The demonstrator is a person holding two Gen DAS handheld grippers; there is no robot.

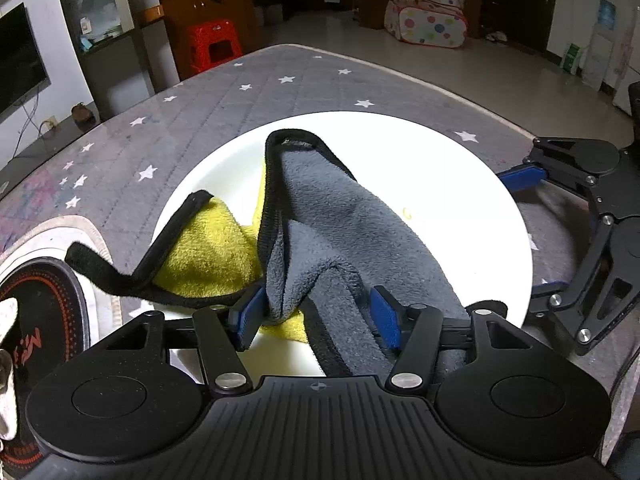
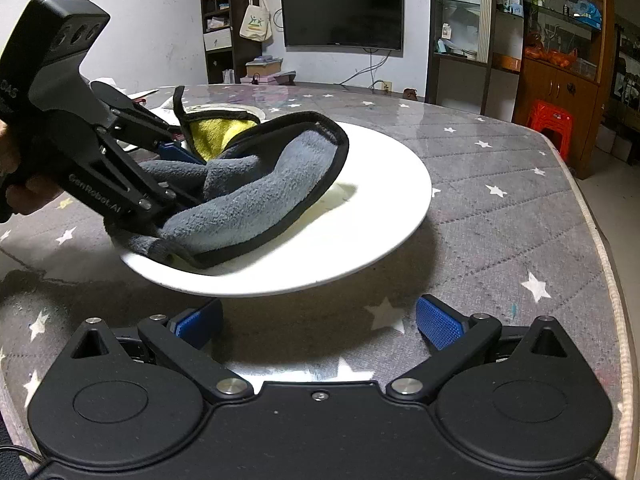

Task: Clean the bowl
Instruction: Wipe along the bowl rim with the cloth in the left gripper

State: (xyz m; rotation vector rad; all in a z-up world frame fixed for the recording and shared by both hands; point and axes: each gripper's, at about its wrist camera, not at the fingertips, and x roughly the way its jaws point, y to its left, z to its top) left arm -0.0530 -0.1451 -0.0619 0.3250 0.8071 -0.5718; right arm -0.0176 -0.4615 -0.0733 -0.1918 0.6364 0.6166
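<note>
Bowl (image 2: 384, 208): white, shallow, on star-print table cover (image 2: 500, 216).
Left gripper (image 1: 320, 312): clamped grey-yellow cloth (image 1: 340, 216) inside bowl.
Right gripper (image 2: 320, 320): jaws apart, empty.

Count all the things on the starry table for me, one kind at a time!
White bowl: 1
Cloth, grey and yellow: 1
Round black mat: 1
Grippers: 2, the left gripper holding the cloth, the right gripper open
Total: 5

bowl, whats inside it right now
A grey and yellow cloth with black edging lies bunched inside the white bowl, held by the left gripper. Bare white shows beside it with a small yellow speck. The bowl's surface under the cloth is hidden.
</note>
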